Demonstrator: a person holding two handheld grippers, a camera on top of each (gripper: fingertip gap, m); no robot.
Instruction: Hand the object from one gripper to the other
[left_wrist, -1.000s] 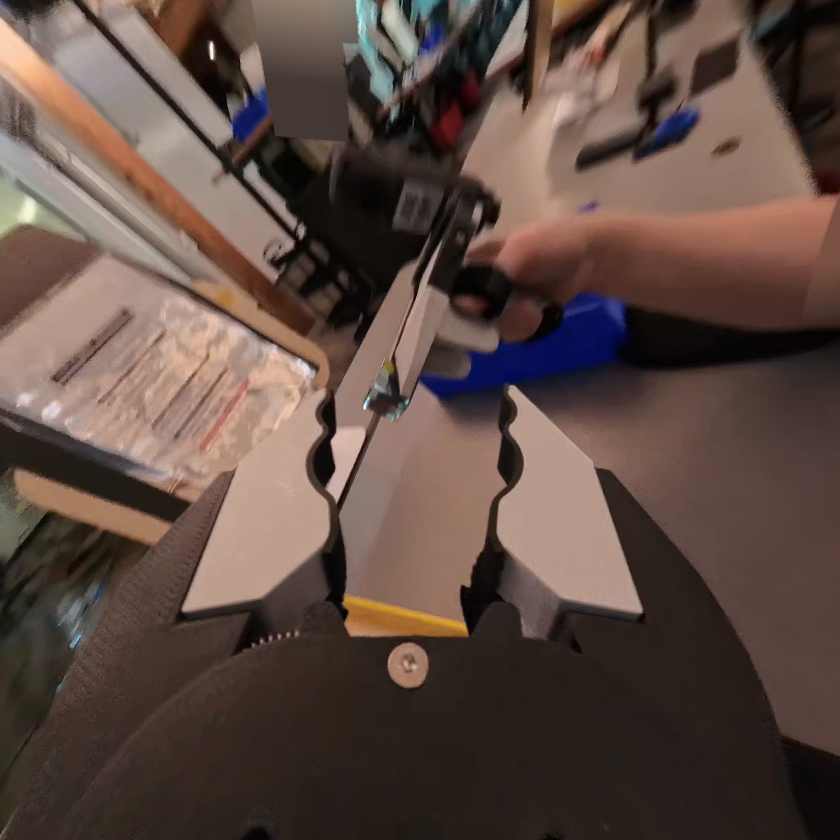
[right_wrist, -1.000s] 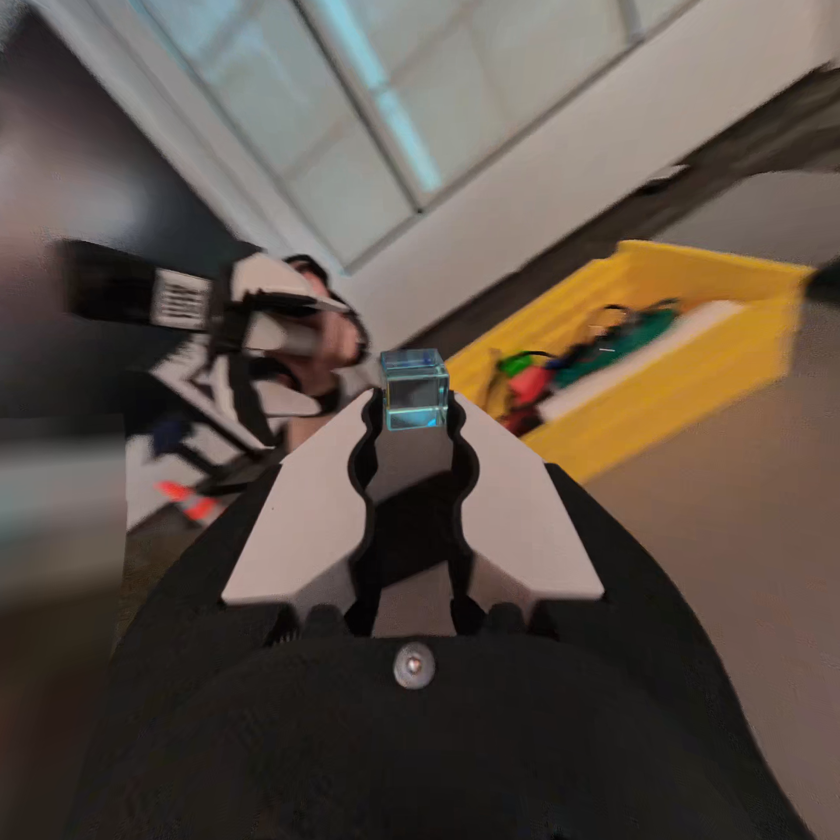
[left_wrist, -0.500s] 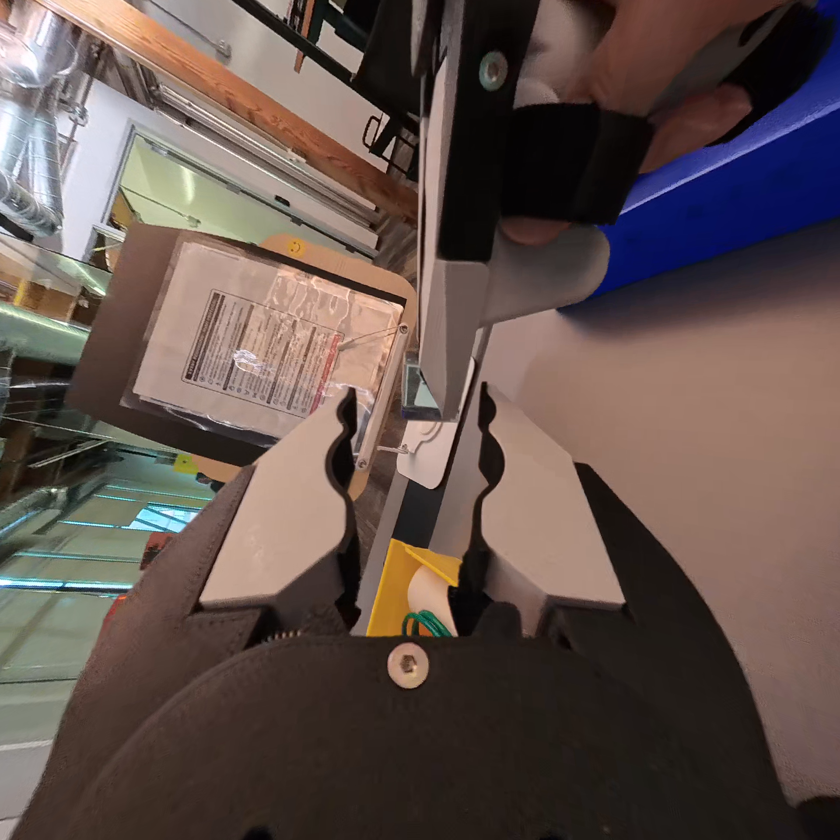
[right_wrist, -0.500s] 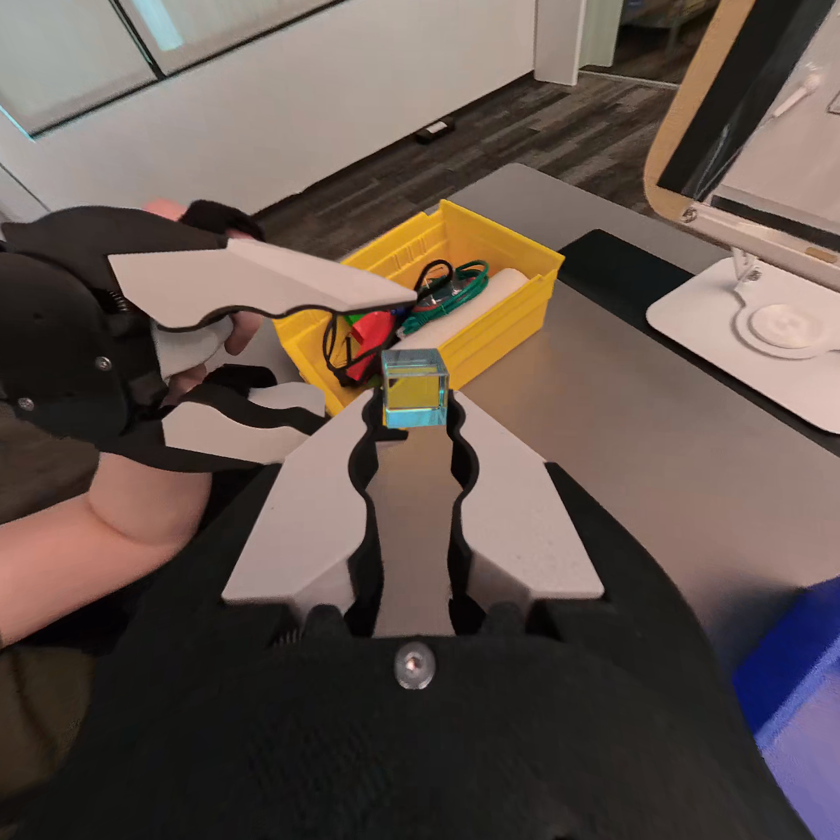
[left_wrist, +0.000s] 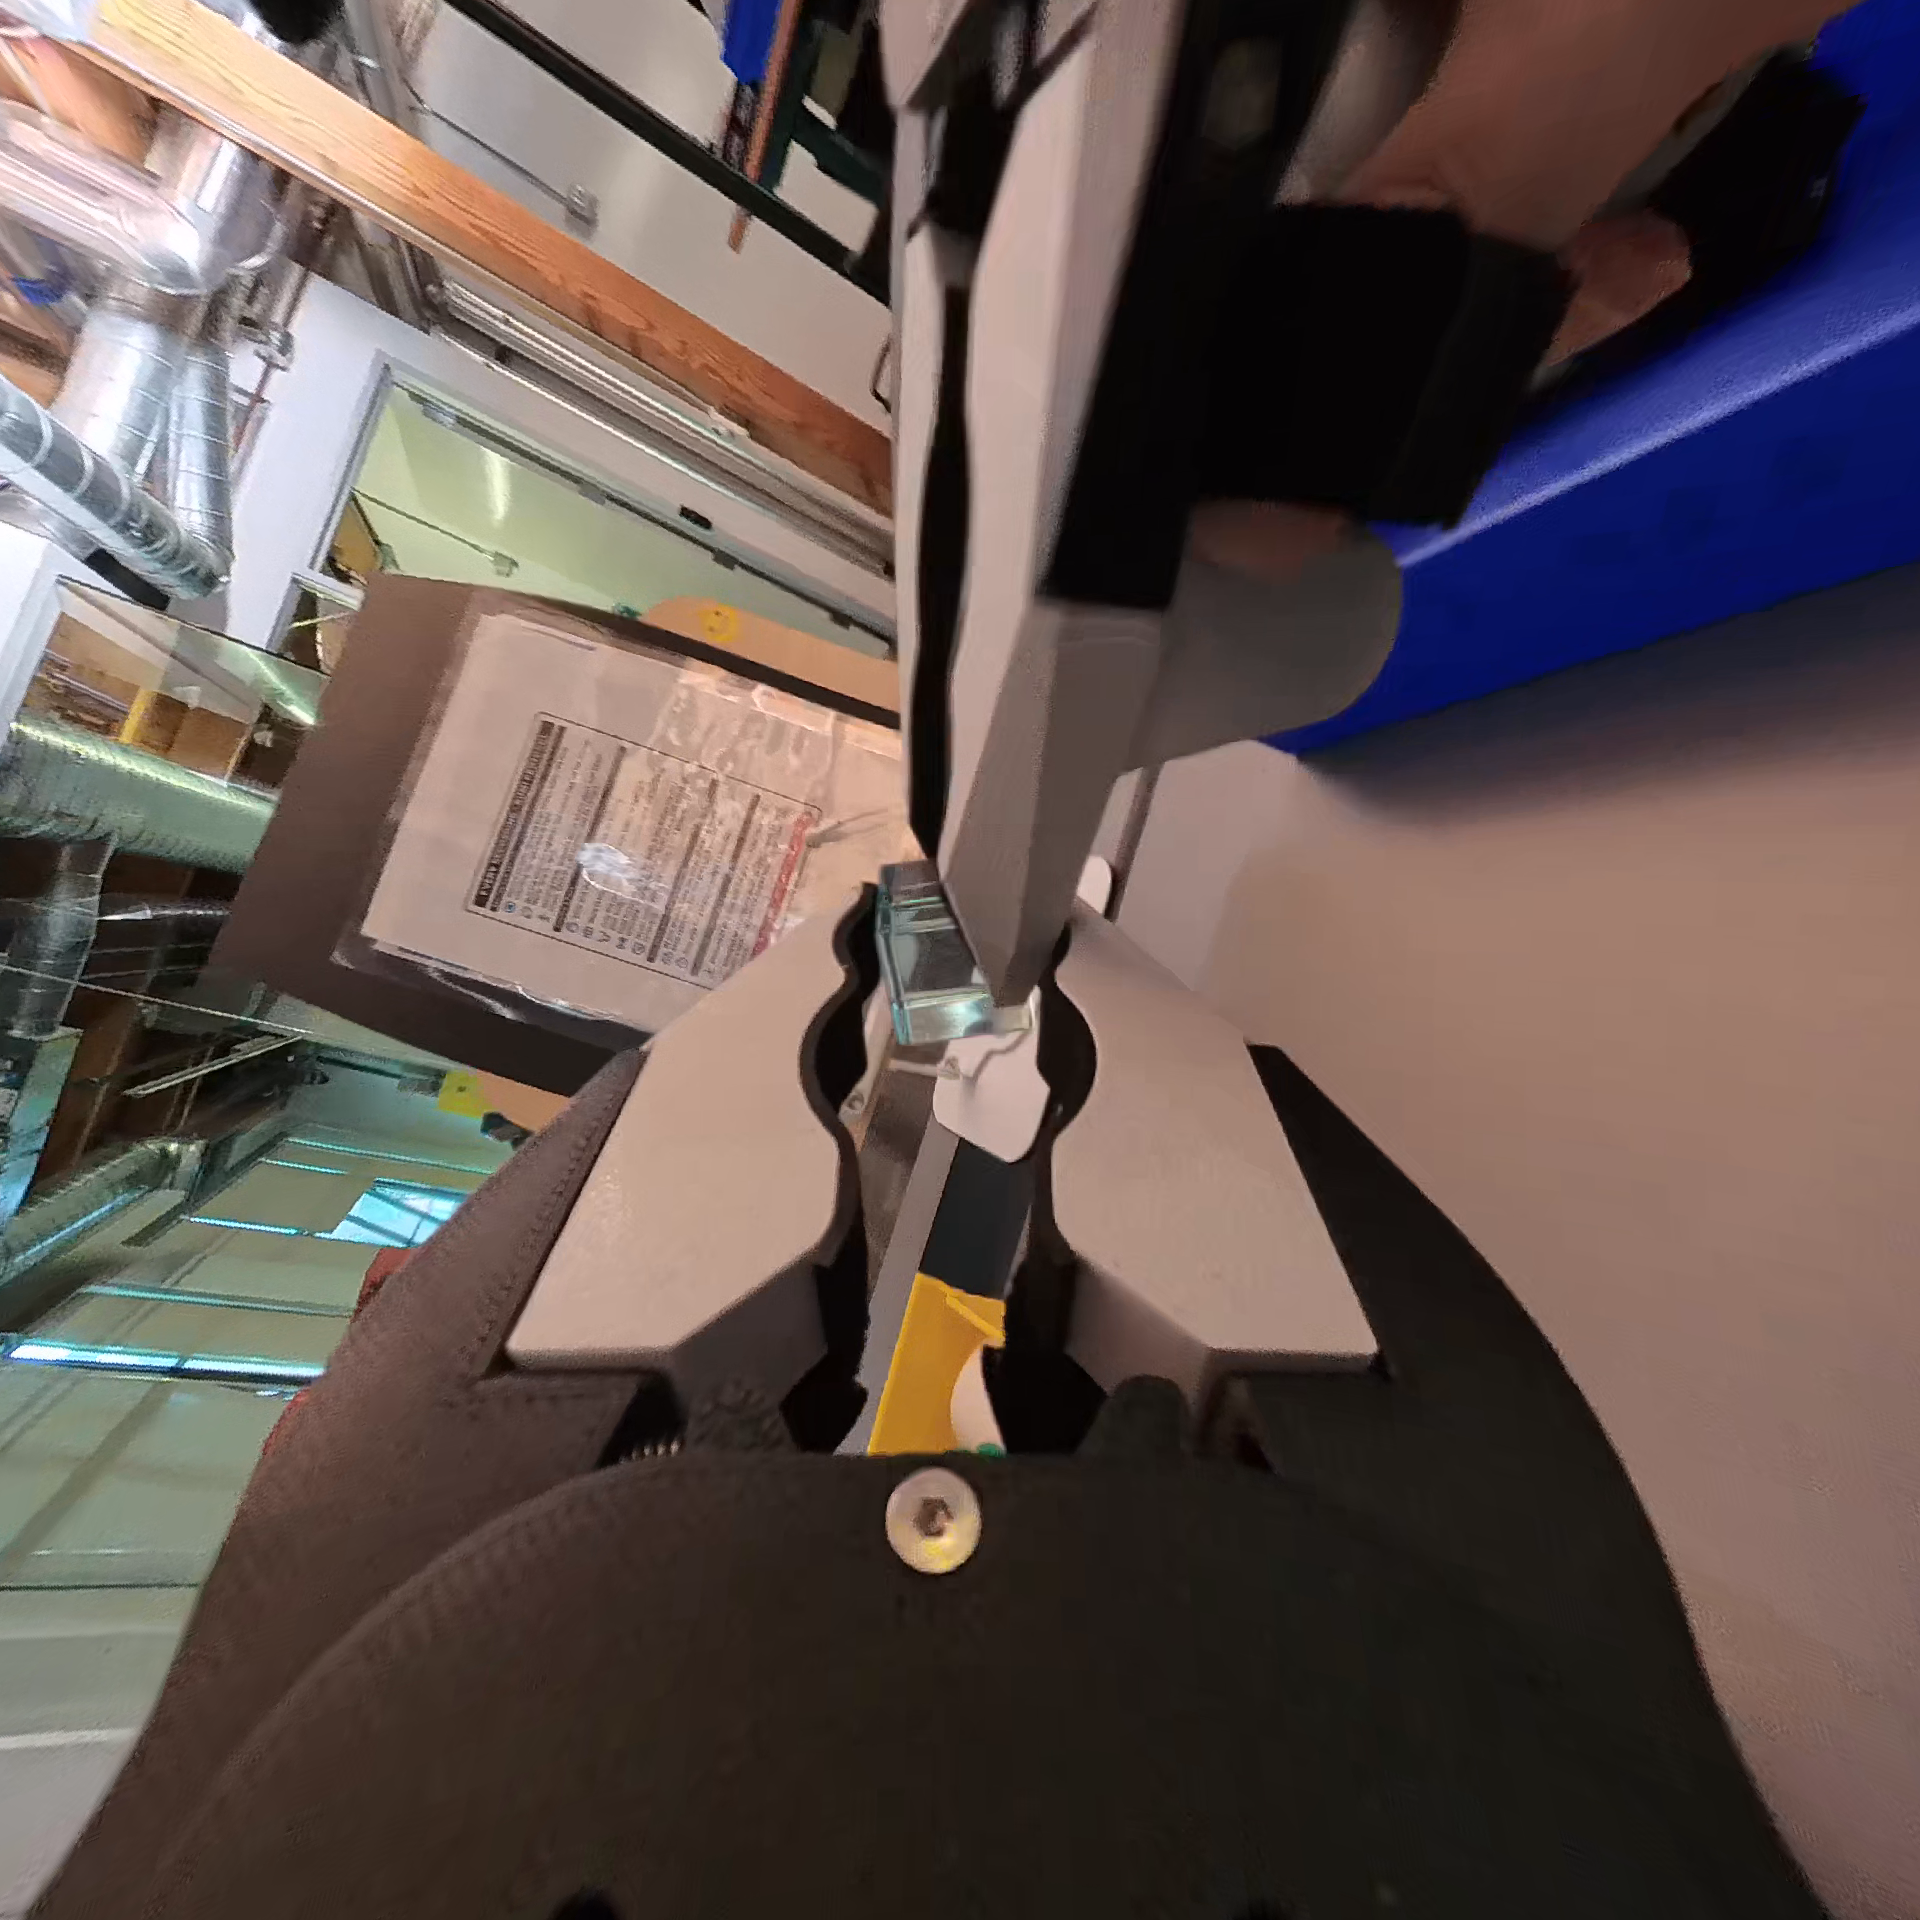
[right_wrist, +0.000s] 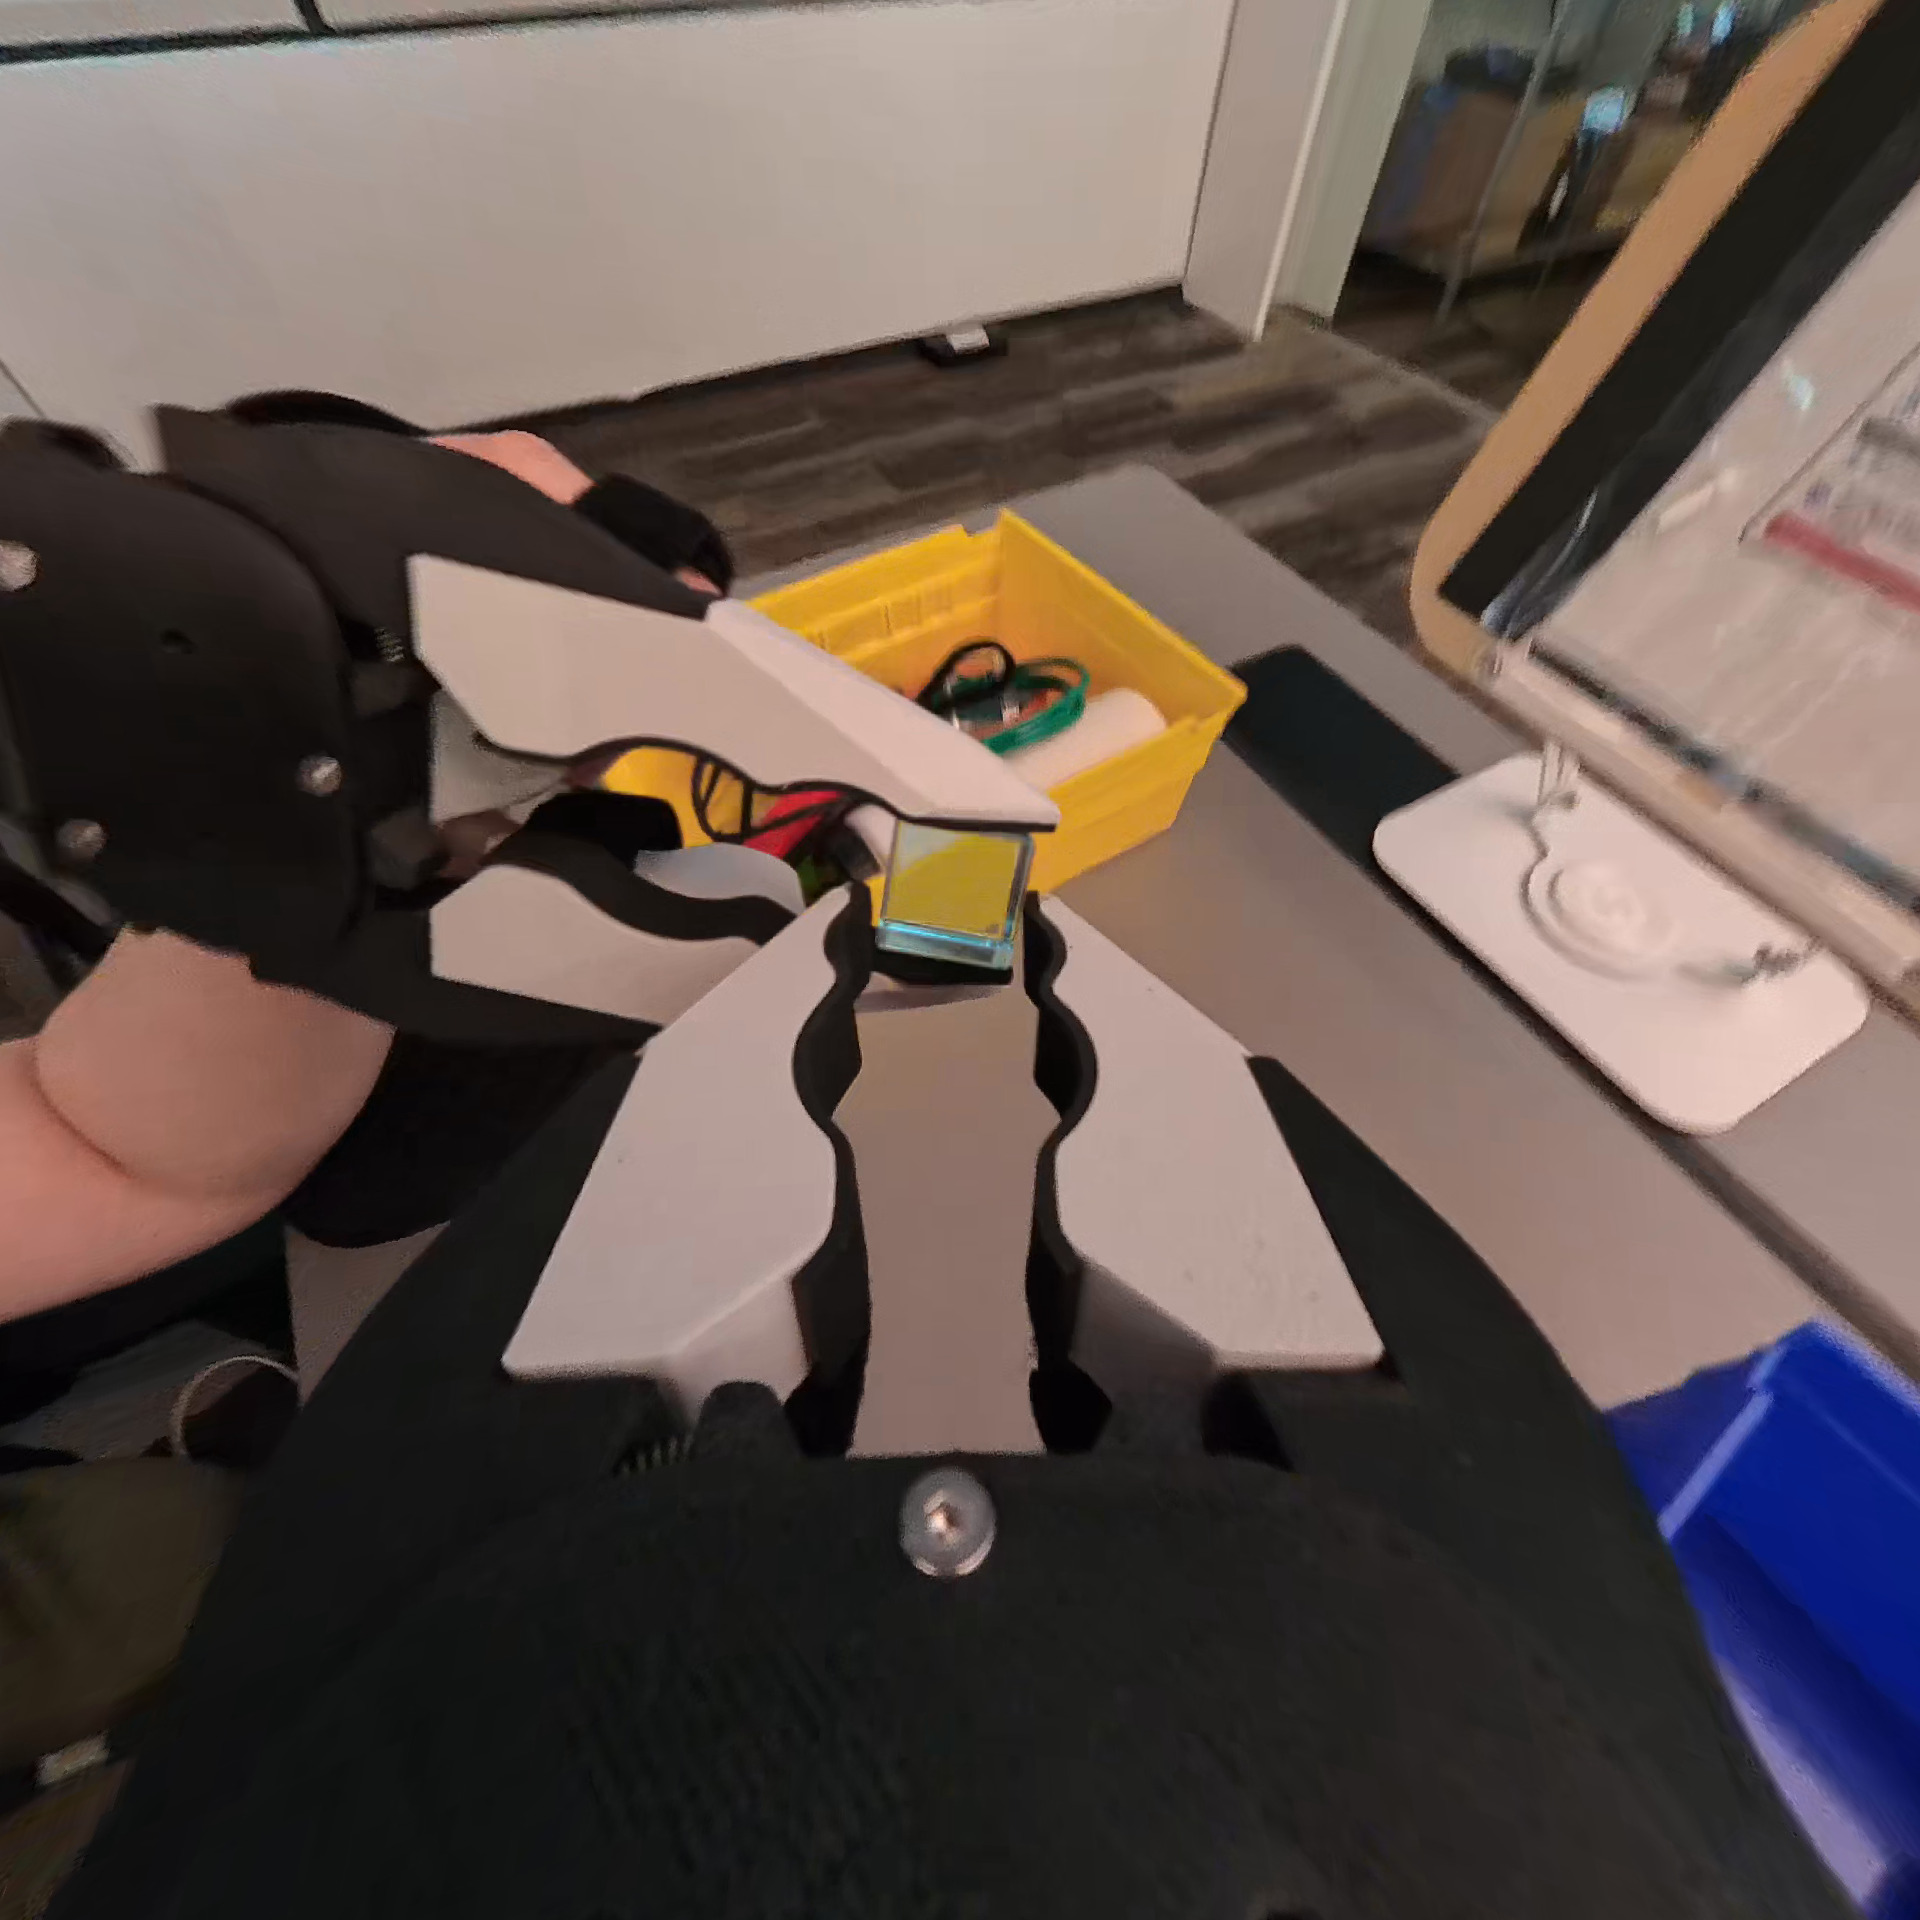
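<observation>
The right claw (right_wrist: 943, 930) pinched a small clear glass cube (right_wrist: 951, 896) between its grey fingertips, the cube showing a yellow tint on its face and a bluish lower edge in the right wrist view. The left claw (right_wrist: 914, 862) came in from the left of that view with its fingers spread, the upper finger (right_wrist: 748, 717) lying right over the cube's top and the lower finger (right_wrist: 613, 925) below and to the left; whether either touched the cube could not be told. In the left wrist view the left claw (left_wrist: 951, 935) stood spread, with the cube (left_wrist: 928, 971) between its tips, close to the left one, and a grey finger of the right claw (left_wrist: 1023, 727) reaching down beside it. A person's hand (left_wrist: 1507, 135) gripped the right claw's handle. Behind the cube on the grey surface (right_wrist: 1299, 987) sat a yellow bin (right_wrist: 1122, 665) holding green and black cables and a white roll. A white-based sign stand (right_wrist: 1621, 935) stood to the right, and a blue bin (right_wrist: 1808, 1558) lay at the near right corner.
</observation>
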